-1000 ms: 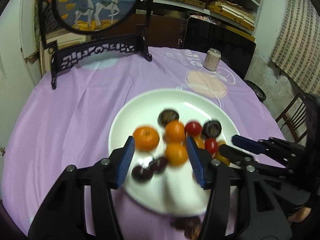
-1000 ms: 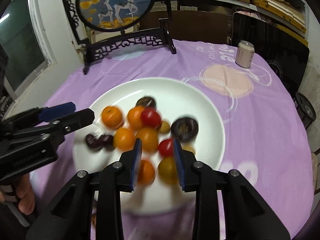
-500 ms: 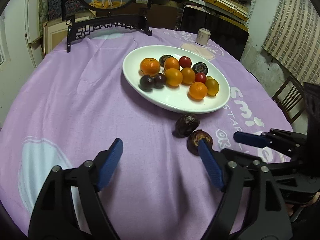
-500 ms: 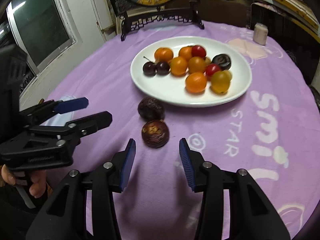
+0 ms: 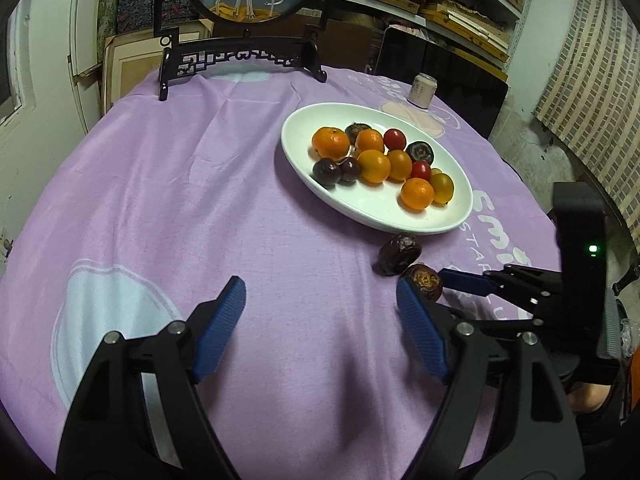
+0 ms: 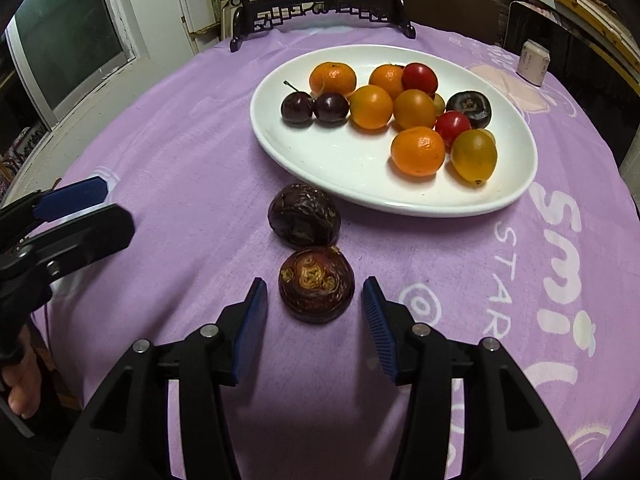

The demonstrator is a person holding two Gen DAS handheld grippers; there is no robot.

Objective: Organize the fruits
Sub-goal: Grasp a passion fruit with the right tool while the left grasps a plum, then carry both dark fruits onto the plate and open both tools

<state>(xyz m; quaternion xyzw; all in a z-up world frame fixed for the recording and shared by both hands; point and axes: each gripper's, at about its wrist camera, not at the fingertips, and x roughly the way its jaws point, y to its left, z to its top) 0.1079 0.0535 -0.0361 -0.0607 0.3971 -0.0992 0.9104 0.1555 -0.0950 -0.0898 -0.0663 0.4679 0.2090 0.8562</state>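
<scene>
A white oval plate (image 6: 348, 168) (image 5: 372, 208) holds several oranges, cherries, red tomatoes and dark fruits. Two wrinkled dark passion fruits lie on the purple cloth in front of it: the far one (image 6: 304, 216) (image 5: 399, 254) touches the plate's rim, the near one (image 6: 316, 284) (image 5: 425, 281) lies just behind it. My right gripper (image 6: 315, 320) is open, its blue pads on either side of the near passion fruit, not touching. My left gripper (image 5: 320, 324) is open and empty over bare cloth, left of the fruits.
A black carved stand with a round deer picture (image 5: 240, 56) stands at the table's far edge. A small can (image 5: 422, 89) stands beyond the plate. The round table's edges fall away on all sides; a window and a wall are on the left.
Both grippers pulled back from above the plate toward the table's near side. The right gripper has moved in around the near passion fruit. The left gripper has opened wider.
</scene>
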